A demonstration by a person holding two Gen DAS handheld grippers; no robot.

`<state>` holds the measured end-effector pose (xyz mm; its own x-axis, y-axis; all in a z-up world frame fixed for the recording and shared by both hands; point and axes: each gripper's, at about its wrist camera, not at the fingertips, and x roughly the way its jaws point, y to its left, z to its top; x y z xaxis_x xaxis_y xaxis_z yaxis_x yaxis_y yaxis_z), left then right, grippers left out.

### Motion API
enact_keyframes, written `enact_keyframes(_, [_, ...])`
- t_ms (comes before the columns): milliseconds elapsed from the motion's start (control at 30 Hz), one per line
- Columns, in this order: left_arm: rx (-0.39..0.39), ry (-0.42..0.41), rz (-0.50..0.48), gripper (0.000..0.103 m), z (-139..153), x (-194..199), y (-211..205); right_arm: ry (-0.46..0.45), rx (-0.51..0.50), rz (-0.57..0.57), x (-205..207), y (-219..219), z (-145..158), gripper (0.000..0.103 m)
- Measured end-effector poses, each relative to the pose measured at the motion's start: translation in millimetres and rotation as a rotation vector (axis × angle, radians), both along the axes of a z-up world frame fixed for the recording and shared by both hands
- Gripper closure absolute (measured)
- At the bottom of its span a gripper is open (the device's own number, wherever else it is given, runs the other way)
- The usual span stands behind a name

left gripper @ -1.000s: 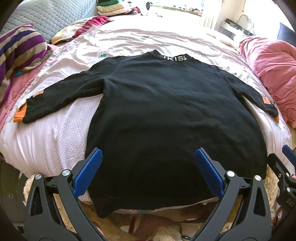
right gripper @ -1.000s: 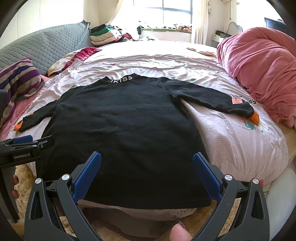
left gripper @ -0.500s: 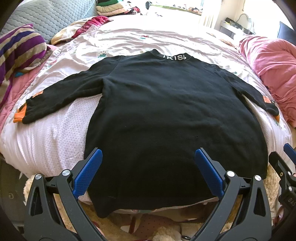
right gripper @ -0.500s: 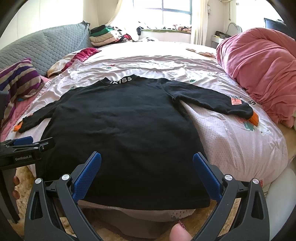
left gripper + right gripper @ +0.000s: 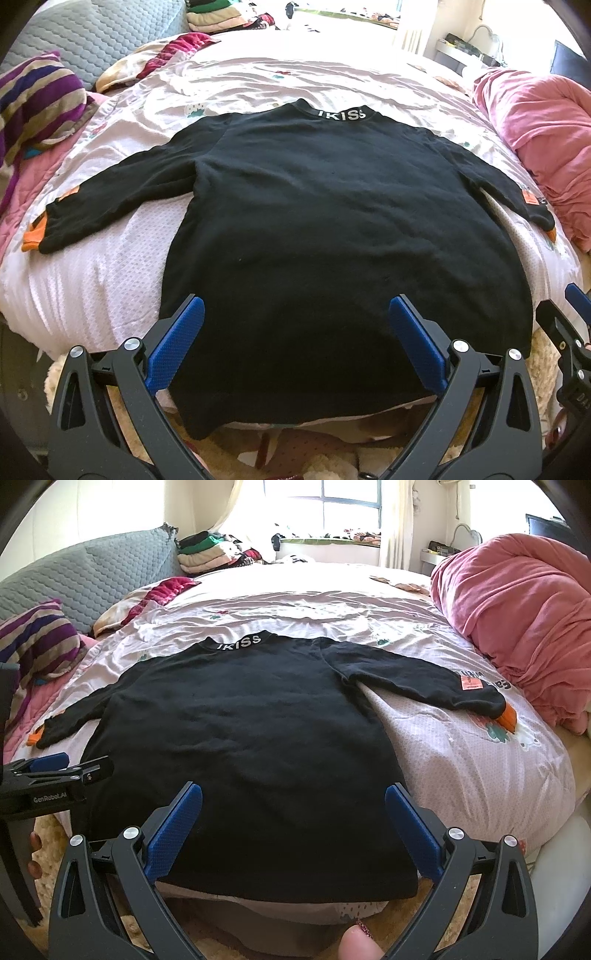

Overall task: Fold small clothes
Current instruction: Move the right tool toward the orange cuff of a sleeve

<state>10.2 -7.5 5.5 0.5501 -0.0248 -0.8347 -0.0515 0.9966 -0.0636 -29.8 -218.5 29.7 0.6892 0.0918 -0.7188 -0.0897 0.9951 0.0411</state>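
A black top (image 5: 332, 229) is spread flat on the bed (image 5: 96, 280), neck far away, both sleeves stretched out to the sides. Its bottom edge hangs over the near side of the bed. The left gripper (image 5: 293, 343) and the right gripper (image 5: 293, 825) are held wide apart above that edge, and nothing is gripped. A neat fold is best started with one sleeve (image 5: 413, 681), pinched near its orange cuff (image 5: 506, 716) and laid across the middle without wrinkles.

The sweater (image 5: 332, 229) is black with orange cuffs. Left of the sweater lies a purple striped blanket (image 5: 33, 99); right of it, a pink quilt (image 5: 517, 627).
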Motion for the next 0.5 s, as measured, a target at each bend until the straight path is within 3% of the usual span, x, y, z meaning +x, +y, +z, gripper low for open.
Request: enact_keyframes(500, [-0.015,0.028,-0.029,0.009,1.3,35.2,-20.4,0.024,0.04,-0.028,34.1,-15.8,0.2,0.004])
